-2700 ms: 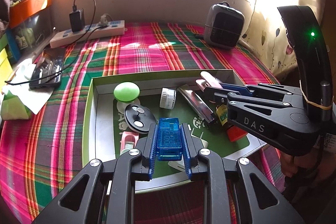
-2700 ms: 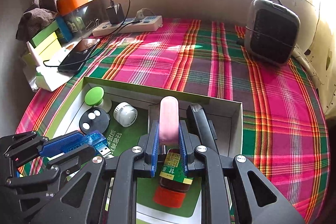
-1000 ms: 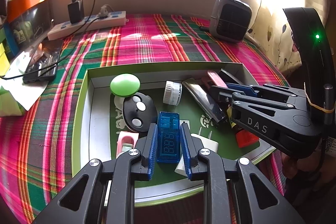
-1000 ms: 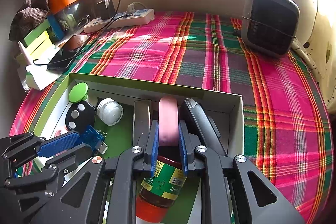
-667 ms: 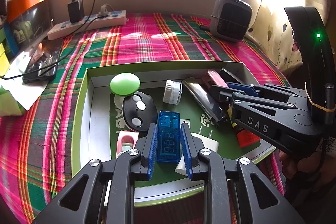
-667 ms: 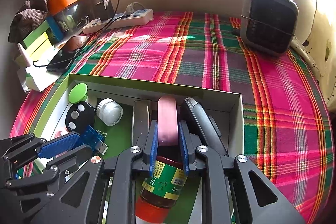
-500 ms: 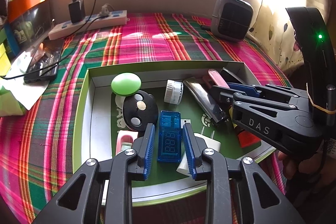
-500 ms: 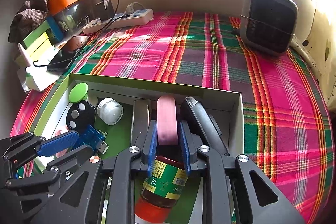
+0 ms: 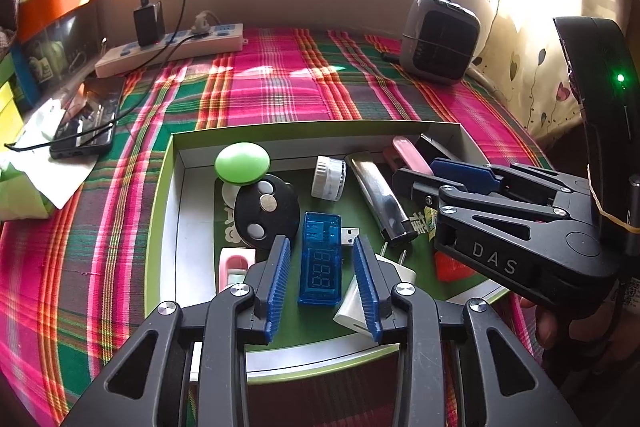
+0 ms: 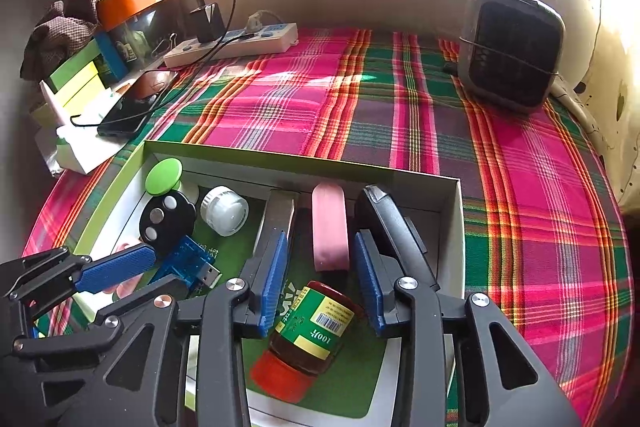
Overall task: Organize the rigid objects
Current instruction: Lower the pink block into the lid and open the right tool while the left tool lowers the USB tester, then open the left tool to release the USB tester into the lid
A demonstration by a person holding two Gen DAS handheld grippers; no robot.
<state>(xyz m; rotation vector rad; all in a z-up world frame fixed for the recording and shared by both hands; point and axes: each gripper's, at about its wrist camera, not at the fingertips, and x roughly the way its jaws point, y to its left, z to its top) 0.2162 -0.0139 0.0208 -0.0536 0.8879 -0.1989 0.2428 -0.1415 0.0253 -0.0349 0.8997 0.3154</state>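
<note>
A shallow green-rimmed box [image 9: 166, 183] [image 10: 450, 223] on the plaid cloth holds the objects. My left gripper [image 9: 322, 269] is open, its blue pads either side of a blue USB meter [image 9: 322, 263] [image 10: 182, 261] lying flat in the box. My right gripper [image 10: 320, 273] is open around a pink bar [image 10: 330, 231] [image 9: 410, 155] resting in the box. Beside these lie a black remote [image 9: 266, 217], a green-capped item [image 9: 241, 163], a white cap [image 9: 329, 177], a silver case [image 9: 378, 195], a black case [image 10: 394, 227], a red-lidded jar [image 10: 308, 335] and a white plug [image 9: 362, 301].
A grey fan heater [image 10: 510, 47] stands at the back right. A white power strip [image 9: 168, 47] with a black charger lies at the back left, a phone [image 9: 86, 127] on its cable nearby. Boxes and clutter [image 10: 80, 75] line the left edge.
Both grippers have opened. The left one lowered the blue USB meter into the box and let it go; the right one released the pink bar, which now lies in the box.
</note>
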